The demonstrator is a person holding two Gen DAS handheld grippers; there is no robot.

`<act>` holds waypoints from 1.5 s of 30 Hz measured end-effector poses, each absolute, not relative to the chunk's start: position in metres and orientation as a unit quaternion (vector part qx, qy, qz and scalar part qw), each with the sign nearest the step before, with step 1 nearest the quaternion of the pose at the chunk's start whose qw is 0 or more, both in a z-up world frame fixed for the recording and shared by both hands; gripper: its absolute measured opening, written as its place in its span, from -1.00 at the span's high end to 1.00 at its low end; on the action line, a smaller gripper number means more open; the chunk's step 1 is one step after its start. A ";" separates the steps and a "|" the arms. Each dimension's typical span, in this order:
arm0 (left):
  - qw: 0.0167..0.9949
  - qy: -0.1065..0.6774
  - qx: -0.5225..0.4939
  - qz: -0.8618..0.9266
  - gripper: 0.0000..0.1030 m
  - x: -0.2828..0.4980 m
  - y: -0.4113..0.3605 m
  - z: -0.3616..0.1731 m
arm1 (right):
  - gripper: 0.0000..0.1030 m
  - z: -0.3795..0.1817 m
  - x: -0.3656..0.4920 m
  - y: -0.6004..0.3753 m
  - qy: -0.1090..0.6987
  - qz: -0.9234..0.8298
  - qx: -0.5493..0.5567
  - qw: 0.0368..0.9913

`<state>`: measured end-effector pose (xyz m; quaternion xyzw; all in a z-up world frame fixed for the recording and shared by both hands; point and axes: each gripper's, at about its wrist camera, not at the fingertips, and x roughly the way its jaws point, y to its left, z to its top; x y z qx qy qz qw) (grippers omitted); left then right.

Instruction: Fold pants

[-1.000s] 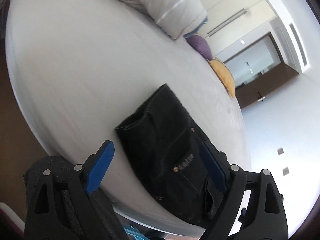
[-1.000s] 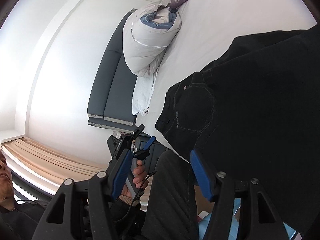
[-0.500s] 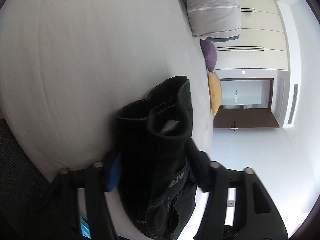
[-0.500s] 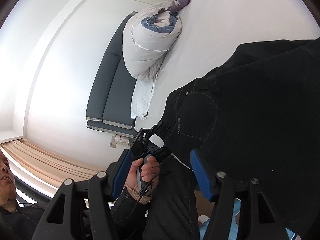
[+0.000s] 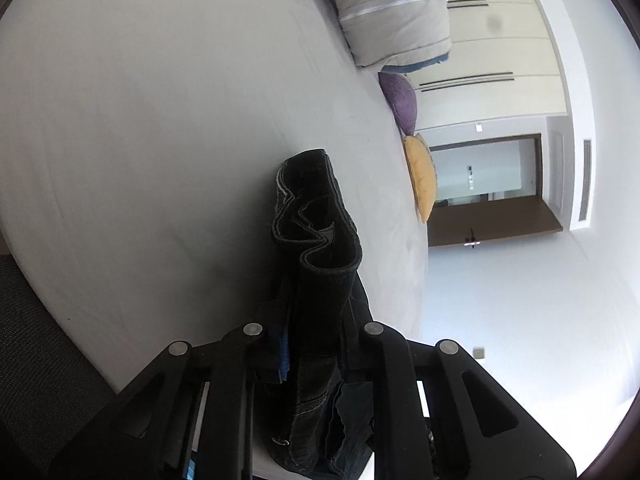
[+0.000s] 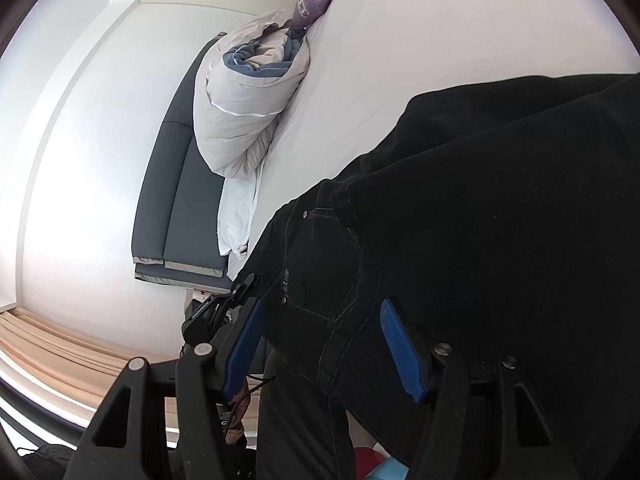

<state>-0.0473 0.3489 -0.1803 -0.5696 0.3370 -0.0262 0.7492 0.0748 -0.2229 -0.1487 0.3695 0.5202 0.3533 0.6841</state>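
**Left gripper closing on the pants**

The left gripper (image 5: 316, 344) is closing its jaws on the black pants (image 5: 320, 248), bunched at the bed (image 5: 140, 120) edge. The right gripper (image 6: 320, 344) is standing half open around the waist, not pinching it.

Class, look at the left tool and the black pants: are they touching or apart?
Touching. In the left wrist view the left tool is closing on a bunched fold of the black pants, the cloth squeezed between its pads.
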 end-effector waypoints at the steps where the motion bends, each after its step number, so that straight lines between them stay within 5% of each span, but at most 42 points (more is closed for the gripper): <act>1: 0.759 0.341 -0.555 -0.025 0.72 -0.046 0.345 -0.172 | -0.26 -0.153 0.079 -0.219 0.520 0.354 0.372 0.682; 5: 0.787 0.346 -0.509 -0.030 0.72 -0.039 0.327 -0.142 | -0.24 -0.180 0.095 -0.198 0.552 0.338 0.349 0.678; 7: 0.810 0.349 -0.470 -0.040 0.72 -0.031 0.311 -0.118 | 0.24 -0.192 0.098 -0.195 0.561 0.311 0.332 0.691; 11: 0.864 0.354 -0.345 -0.089 0.72 -0.014 0.242 -0.060 | 0.28 -0.196 0.102 -0.203 0.561 0.317 0.359 0.676; 12: 0.873 0.355 -0.318 -0.102 0.72 -0.012 0.223 -0.049 | 0.24 -0.192 0.102 -0.208 0.565 0.308 0.365 0.673; 15: 0.894 0.355 -0.233 -0.145 0.72 -0.005 0.159 -0.021 | -0.33 -0.164 0.093 -0.242 0.519 0.307 0.402 0.689; 20: 0.890 0.382 -0.112 -0.223 0.72 0.000 0.045 -0.020 | -0.45 -0.122 0.081 -0.307 0.467 0.354 0.439 0.681; 23: 0.876 0.403 -0.065 -0.257 0.72 -0.009 -0.008 -0.034 | -0.71 -0.115 0.069 -0.348 0.443 0.354 0.463 0.681; 29: 0.860 0.427 0.072 -0.269 0.72 -0.016 -0.084 -0.077 | -0.76 -0.143 0.068 -0.387 0.462 0.304 0.470 0.687; 35: 0.851 0.420 0.158 -0.271 0.72 -0.031 -0.128 -0.094 | -0.29 -0.168 0.070 -0.398 0.488 0.277 0.467 0.683; 45: 0.840 0.396 0.235 -0.287 0.71 -0.058 -0.162 -0.120 | -0.29 -0.166 0.066 -0.392 0.499 0.269 0.436 0.699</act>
